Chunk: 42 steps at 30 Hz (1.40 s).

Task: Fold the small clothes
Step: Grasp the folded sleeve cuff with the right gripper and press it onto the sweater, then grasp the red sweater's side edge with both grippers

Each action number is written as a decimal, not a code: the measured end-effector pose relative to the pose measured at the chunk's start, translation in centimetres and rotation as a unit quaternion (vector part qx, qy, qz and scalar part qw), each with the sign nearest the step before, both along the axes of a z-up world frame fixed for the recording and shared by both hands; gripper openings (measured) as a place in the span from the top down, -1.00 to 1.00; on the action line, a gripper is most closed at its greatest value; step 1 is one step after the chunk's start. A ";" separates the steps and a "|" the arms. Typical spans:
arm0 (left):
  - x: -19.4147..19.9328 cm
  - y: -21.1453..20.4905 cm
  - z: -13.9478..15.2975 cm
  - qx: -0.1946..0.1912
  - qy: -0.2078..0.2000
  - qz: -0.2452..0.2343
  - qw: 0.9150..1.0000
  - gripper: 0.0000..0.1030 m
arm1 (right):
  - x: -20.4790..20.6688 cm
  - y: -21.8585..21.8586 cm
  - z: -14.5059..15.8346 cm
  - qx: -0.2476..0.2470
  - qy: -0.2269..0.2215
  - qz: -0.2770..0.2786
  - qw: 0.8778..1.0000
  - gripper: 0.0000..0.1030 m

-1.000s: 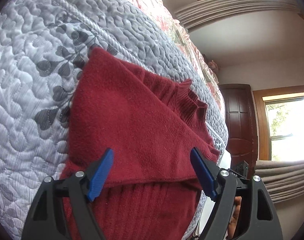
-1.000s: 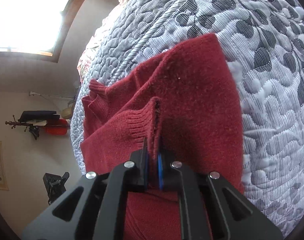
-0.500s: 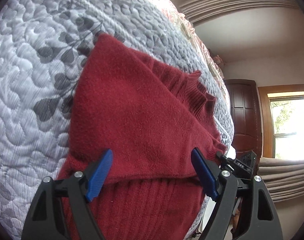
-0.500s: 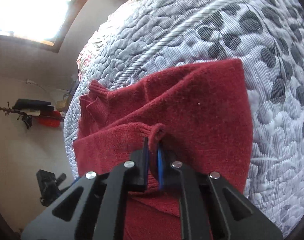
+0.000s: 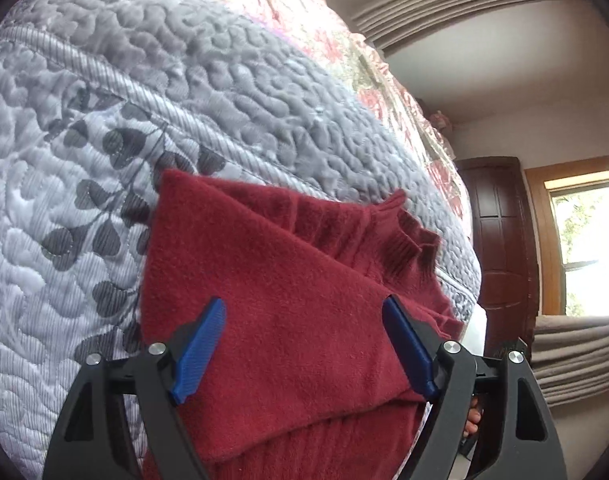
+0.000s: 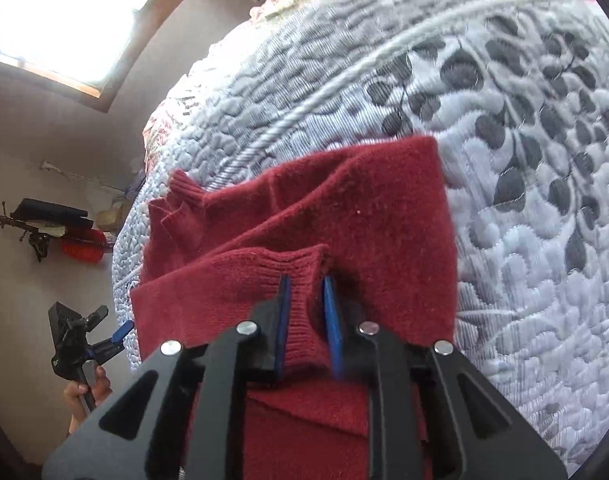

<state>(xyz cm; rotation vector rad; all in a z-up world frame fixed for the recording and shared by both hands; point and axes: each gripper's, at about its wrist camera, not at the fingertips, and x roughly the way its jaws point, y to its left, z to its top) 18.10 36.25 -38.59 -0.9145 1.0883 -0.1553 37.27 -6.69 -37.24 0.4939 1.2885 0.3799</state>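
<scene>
Garment: one dark red knitted wool sweater [image 5: 288, 320], partly folded, lying on the grey quilted leaf-print bedspread [image 5: 64, 184] that covers the bed
Garment position: directly ahead of and below both sets of tongs; ribbed collar [image 5: 408, 236] at the far end, ribbed hem nearest the cameras
Long axis: runs from the tongs away toward the collar, roughly in line with the fingers of both tools
Left tongs [image 5: 304, 352]: jaws spread wide, blue pads on either side of a folded flap, holding nothing; whether the pads touch the fabric cannot be told
Right tongs [image 6: 306, 320]: jaws parted by a narrow gap, with a raised ridge of ribbed knit standing between the blue pads; the pads appear barely in contact, so the grip is judged slack or in release
Key relation: the ribbed cuff-like edge [image 6: 288, 260] sits between the right tongs, lying on top of the folded body panel; the right tongs are the nearer tool to that edge
Left tool seen from right view: at the bed's edge, well apart from the right tongs, held in a hand [image 6: 82, 396]
Count, garments: one
Count, tongs: two
Count, hands visible: one
Judged step: laying a sleeve fold across the body; a lengthwise fold toward the collar is judged not yet done
</scene>
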 end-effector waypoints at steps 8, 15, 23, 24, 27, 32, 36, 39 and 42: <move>-4.5 -2.5 -2.2 -0.034 0.039 -0.041 0.998 -0.56 | -1.7 2.6 -1.2 -0.001 0.025 0.051 0.998 0.67; -5.6 -2.4 -4.9 -0.017 0.064 -0.035 0.997 -0.48 | -2.5 1.2 -3.7 -0.027 0.044 0.036 0.998 1.00; -11.5 -1.5 -0.2 -0.019 0.057 -0.001 0.998 -0.80 | -7.6 -1.9 1.1 -0.021 0.028 0.030 0.999 0.42; -12.8 -1.4 0.0 -0.022 0.065 0.001 0.998 -0.82 | -8.6 -2.2 1.4 -0.022 0.034 0.033 0.999 0.30; -17.4 -1.4 0.1 -0.027 0.095 0.013 0.995 -0.83 | -12.7 -3.6 1.6 -0.026 0.063 0.033 0.997 0.04; -25.6 -1.7 0.2 -0.004 0.136 0.016 0.991 -0.83 | -20.6 -6.4 0.2 -0.037 0.133 0.029 0.990 -0.26; -31.6 -1.4 -0.4 -0.003 0.157 0.026 0.987 -0.83 | -26.5 -8.5 -0.4 -0.047 0.168 0.019 0.985 -0.32; -34.7 -1.8 -1.8 -0.007 0.174 0.030 0.984 -0.83 | -29.8 -10.4 -1.0 -0.047 0.186 0.003 0.981 -0.41; -37.5 -1.9 -3.8 -0.020 0.202 0.030 0.979 -0.84 | -32.5 -11.9 -2.1 -0.043 0.205 -0.008 0.978 -0.46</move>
